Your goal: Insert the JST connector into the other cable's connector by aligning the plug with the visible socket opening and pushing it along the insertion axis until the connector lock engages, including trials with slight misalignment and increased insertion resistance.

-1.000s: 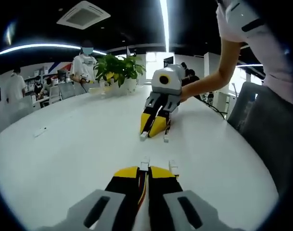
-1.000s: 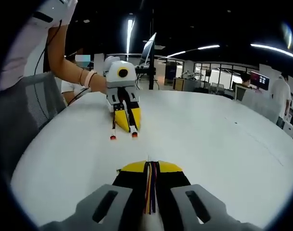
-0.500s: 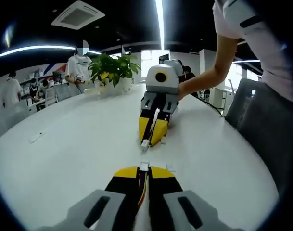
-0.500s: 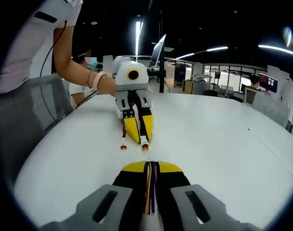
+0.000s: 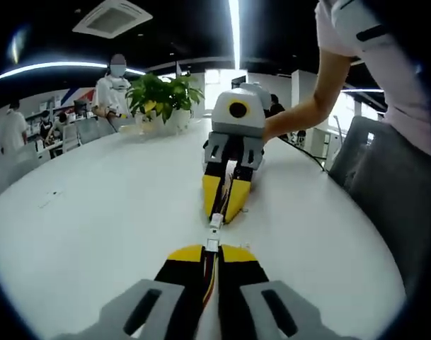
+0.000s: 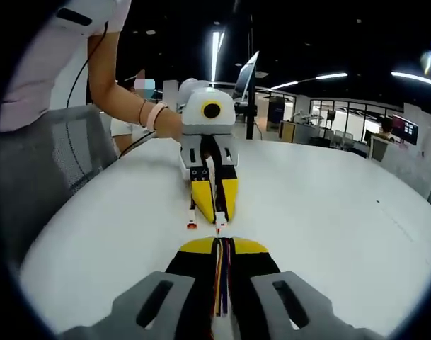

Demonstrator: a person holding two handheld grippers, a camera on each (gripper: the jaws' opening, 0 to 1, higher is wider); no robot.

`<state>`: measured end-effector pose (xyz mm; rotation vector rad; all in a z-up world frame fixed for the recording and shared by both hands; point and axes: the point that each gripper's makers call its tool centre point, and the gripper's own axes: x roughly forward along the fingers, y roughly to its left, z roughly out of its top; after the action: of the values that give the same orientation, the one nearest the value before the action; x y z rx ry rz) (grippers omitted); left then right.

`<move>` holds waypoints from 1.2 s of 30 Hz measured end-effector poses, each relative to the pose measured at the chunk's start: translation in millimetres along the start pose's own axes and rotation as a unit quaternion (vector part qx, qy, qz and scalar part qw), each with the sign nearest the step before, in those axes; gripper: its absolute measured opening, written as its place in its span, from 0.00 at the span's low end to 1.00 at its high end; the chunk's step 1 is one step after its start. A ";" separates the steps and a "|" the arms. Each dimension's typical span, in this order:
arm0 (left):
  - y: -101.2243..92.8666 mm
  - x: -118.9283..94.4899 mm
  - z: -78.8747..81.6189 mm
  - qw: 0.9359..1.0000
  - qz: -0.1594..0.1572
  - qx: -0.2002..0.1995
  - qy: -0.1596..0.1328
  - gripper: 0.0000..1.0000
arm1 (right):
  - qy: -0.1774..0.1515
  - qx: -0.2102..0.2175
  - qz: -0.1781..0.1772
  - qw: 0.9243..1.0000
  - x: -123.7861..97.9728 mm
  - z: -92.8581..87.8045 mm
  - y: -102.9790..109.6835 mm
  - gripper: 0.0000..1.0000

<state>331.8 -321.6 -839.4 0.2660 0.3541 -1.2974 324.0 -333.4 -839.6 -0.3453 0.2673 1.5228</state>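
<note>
Item: surface (image 5: pixel 95 205), white, broad, carrying my work; I see a potted plant (image 5: pixel 162 95) at its far edge.

Item: left hand-held gripper (image 5: pixel 211 253), jaws narrow, clamped on a multicoloured cable (image 5: pixel 211 273) whose white JST connector (image 5: pixel 212 245) juts just past the yellow tips. In the right gripper view I find the same unit facing me (image 6: pixel 216 216).

Item: right hand-held gripper (image 6: pixel 222 244), jaws likewise pinched on its own wire bundle (image 6: pixel 221 283); seen from the left gripper view (image 5: pixel 222 210), its white mating connector (image 5: pixel 215 221) sits tip to tip with mine, touching or nearly so. I cannot tell whether the lock has caught.

Item: a loose spare lead end with a red tip (image 6: pixel 192 225) hangs beside the left hand-held gripper's jaws.

Handling note: I judge this the insertion step. I would keep both cables on one straight line, correct any tilt before pressing, and push steadily along that axis, not sideways, until the latch seats.
</note>
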 end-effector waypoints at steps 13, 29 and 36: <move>-4.3 -2.2 -0.7 1.000 -0.005 0.011 -0.002 0.01 | 0.003 0.000 0.004 1.000 1.7 -4.3 -1.2 0.04; -6.6 -3.0 0.5 1.000 -0.017 0.024 -0.002 0.01 | 0.002 -0.012 0.016 1.000 3.6 -4.4 0.1 0.04; -5.7 -2.0 -0.9 1.000 -0.020 0.024 0.000 0.01 | 0.001 -0.019 0.020 1.000 4.9 -1.7 0.0 0.04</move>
<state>325.7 -320.9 -839.4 0.2999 0.3298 -1.3455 324.2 -329.5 -843.0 -0.3737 0.2480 1.5695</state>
